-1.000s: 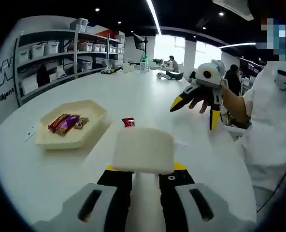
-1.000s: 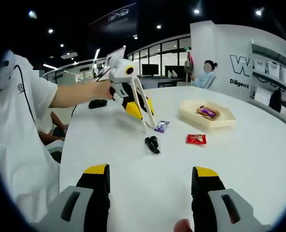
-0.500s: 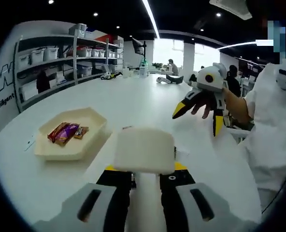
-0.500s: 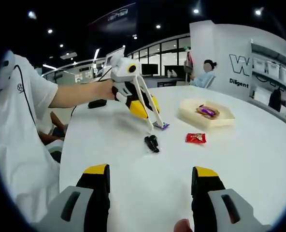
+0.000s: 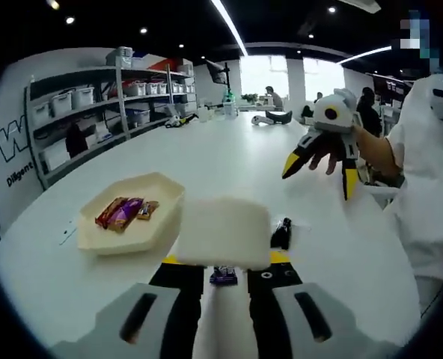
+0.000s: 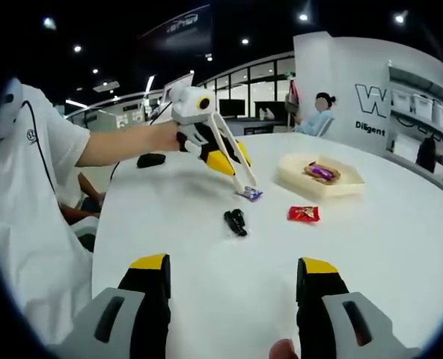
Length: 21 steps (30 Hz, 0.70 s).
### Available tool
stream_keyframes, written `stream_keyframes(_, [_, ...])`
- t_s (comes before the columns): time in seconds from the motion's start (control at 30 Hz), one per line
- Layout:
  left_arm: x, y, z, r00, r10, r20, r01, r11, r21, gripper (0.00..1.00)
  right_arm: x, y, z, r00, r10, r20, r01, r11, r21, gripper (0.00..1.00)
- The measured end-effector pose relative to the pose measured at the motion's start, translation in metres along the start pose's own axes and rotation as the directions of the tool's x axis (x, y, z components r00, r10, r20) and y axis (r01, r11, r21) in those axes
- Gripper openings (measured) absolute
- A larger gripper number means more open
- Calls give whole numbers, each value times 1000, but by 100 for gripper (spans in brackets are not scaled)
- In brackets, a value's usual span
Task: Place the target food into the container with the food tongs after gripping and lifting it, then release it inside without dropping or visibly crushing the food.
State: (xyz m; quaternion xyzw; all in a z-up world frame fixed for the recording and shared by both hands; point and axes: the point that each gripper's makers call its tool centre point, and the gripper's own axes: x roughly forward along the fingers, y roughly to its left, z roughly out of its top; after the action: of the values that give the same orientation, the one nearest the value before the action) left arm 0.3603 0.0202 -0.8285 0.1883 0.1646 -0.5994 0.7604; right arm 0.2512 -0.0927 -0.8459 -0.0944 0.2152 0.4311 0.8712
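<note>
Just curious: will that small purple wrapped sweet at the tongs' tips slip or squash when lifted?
Probably light: the purple sweet is tiny beside the tongs. Its shiny wrapper may slip between the thin tips. Likely crinkly, not stiff.

My broad white round table (image 6: 401, 247) carries a cream hexagonal tray (image 6: 334, 187) of wrapped snacks, a red packet (image 6: 304, 215), a small black object (image 6: 236, 222), and a purple wrapped candy (image 6: 250, 194).
</note>
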Motion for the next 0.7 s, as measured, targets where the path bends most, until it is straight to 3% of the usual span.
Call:
stream_keyframes(0.23, [3, 10, -8, 1000, 8, -26, -8, 1000, 7, 21, -1, 0, 0, 1000, 1, -1, -1, 1000, -7, 66])
stream_keyframes(0.7, [4, 7, -9, 999, -34, -38, 33, 999, -27, 19, 1, 0, 0, 1000, 2, -4, -2, 1000, -7, 66])
